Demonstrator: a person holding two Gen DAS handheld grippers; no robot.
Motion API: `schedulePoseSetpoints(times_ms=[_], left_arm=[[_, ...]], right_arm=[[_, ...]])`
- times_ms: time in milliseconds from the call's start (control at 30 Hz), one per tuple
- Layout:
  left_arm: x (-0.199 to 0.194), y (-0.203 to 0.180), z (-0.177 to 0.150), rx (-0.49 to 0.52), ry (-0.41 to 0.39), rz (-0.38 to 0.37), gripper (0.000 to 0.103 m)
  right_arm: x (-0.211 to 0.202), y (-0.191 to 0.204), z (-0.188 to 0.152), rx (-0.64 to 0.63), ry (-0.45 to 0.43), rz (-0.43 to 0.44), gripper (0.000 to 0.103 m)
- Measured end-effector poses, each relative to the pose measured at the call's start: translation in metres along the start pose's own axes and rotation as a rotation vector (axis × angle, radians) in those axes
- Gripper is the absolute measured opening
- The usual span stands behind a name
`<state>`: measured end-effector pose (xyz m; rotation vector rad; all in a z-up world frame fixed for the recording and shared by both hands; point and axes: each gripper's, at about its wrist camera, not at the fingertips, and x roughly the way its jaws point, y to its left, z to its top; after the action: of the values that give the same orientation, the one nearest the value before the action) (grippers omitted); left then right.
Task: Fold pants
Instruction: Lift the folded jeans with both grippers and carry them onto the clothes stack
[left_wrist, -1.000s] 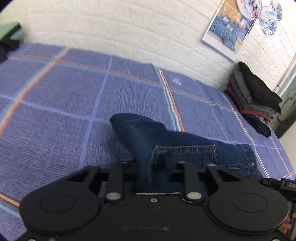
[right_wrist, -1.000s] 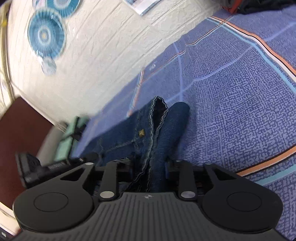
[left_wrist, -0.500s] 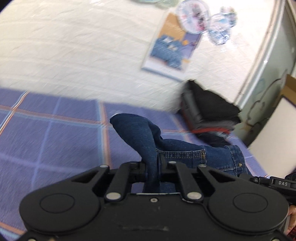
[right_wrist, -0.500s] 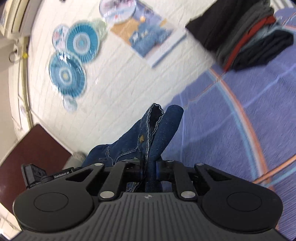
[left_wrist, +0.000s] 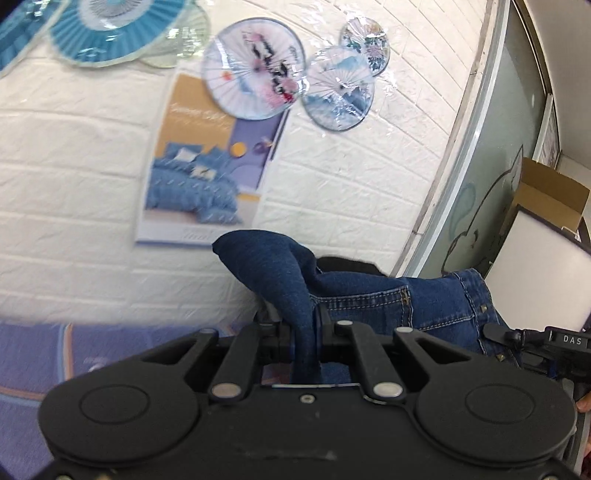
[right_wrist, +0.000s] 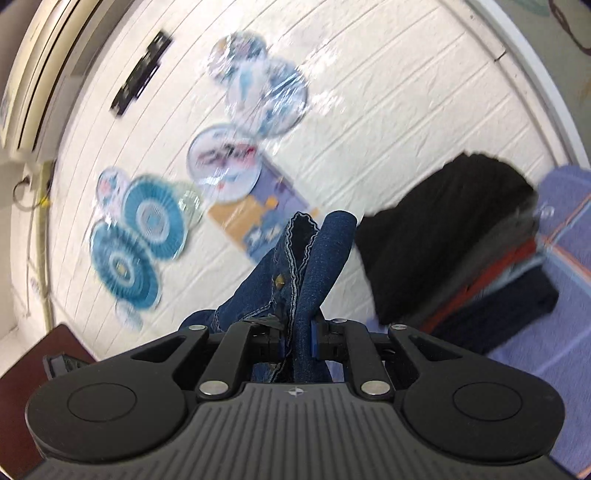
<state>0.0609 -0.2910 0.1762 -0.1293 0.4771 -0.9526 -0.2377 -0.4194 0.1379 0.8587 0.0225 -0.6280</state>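
Note:
Dark blue jeans (left_wrist: 373, 295) hang lifted off the bed between my two grippers. My left gripper (left_wrist: 304, 321) is shut on a bunched fold of the denim, which sticks up past the fingers; the waistband with its rivets stretches off to the right toward the other gripper's black body (left_wrist: 546, 339). In the right wrist view my right gripper (right_wrist: 297, 332) is shut on the jeans (right_wrist: 321, 258) at a stitched edge with a rivet, the cloth standing up between the pads.
A purple checked bedspread (left_wrist: 74, 354) lies below at the left. A stack of folded dark clothes (right_wrist: 461, 258) sits on the bed against the white brick wall (left_wrist: 351, 206). Fans and a poster (left_wrist: 207, 166) hang there. A glass door and a cardboard box (left_wrist: 546, 199) are at the right.
Both grippers have risen and swung toward the wall with the jeans, which left the bedspread. Both pairs of jaws closed tighter on the denim early in the second.

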Motion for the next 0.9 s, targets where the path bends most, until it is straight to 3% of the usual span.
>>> schedulePoseSetpoints(times_ms=[300, 500, 533, 633, 667, 700, 900], left_arm=[[0.158, -0.027, 0.067, -0.015, 0.026, -0.012, 0.010], [0.252, -0.008, 0.073, -0.034, 0.075, 0.011, 0.011], [0.270, -0.006, 0.070, -0.022, 0.092, 0.024, 0.012], [0.311, 0.005, 0.049, 0.018, 0.186, 0.073, 0.017], [0.318, 0.011, 0.043, 0.013, 0.203, 0.080, 0.019], [0.318, 0.018, 0.038, 0.004, 0.194, 0.067, 0.024], [0.293, 0.034, 0.046, 0.005, 0.060, 0.065, 0.027]], right_arm=[[0.057, -0.047, 0.110, -0.056, -0.031, -0.090, 0.022], [0.118, -0.106, 0.143, -0.038, -0.037, -0.154, 0.023], [0.128, -0.118, 0.143, -0.028, -0.048, -0.173, 0.026], [0.156, -0.155, 0.133, 0.028, -0.081, -0.352, 0.057], [0.162, -0.164, 0.126, 0.039, -0.075, -0.421, 0.068], [0.165, -0.168, 0.119, 0.022, -0.077, -0.464, 0.071], [0.136, -0.131, 0.105, -0.221, -0.267, -0.456, 0.072]])
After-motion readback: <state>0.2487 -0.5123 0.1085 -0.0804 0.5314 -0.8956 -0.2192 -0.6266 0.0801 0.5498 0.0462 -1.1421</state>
